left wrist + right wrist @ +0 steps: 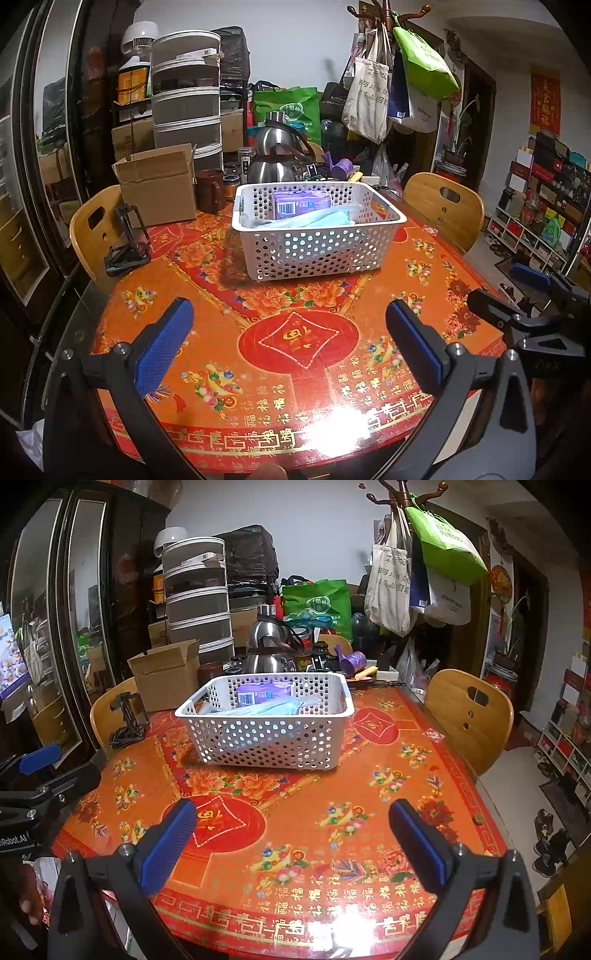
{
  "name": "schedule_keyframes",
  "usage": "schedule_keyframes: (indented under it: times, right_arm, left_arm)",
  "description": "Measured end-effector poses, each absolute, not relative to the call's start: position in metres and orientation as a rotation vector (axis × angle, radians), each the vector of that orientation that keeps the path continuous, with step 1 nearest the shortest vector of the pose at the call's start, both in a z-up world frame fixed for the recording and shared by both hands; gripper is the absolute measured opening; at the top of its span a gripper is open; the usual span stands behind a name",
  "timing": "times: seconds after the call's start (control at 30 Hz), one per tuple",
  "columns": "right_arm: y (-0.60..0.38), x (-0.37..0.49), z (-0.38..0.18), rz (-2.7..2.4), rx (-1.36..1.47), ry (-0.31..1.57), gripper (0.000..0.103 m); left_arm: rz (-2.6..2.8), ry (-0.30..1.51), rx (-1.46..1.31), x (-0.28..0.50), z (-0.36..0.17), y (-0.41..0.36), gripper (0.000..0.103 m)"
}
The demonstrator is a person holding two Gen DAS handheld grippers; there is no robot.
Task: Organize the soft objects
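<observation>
- Nearest to us, the left gripper [291,349] hangs over the near edge of the table [295,369] with its jaws spread wide and nothing between its blue pads [164,345].
- Beside it, our right gripper [293,843] is likewise released and bare; each wrist view catches the other gripper at its outer edge, which its own view cannot.
- Only the right wrist view shows the bare floor [517,775] past the table's right edge; only the left wrist view shows the shelf of boxes [535,206] along the right wall.
- Mid-table we see the white perforated basket [317,229], with a purple packet [301,203] and pale blue soft items [317,218] lying inside it.
- Left of the basket stands a black folding stand [127,240], and behind that an open cardboard box [159,184].
- Behind the basket sit steel kettles [275,155] and a brown mug [209,190].
- Wooden chairs [445,206] flank the orange and red patterned top.
- Farthest back, a coat rack hung with tote bags [369,99] stands before the white wall.
</observation>
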State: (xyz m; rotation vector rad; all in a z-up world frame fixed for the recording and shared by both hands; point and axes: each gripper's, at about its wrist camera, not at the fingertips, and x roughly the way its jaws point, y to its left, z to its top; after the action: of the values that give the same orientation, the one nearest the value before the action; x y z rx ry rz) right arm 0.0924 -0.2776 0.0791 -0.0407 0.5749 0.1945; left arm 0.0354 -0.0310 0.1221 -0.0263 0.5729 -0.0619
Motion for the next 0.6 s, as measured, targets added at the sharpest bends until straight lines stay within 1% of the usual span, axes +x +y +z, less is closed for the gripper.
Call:
schedule_keyframes:
  times: [0.6]
  right_arm:
    - [-0.2792, 0.0922, 0.0788, 0.195, -0.038, 0.576, 0.103]
  left_arm:
    - [-0.064, 0.575, -0.027, 0.0357, 0.1198, -0.0329, 0.103]
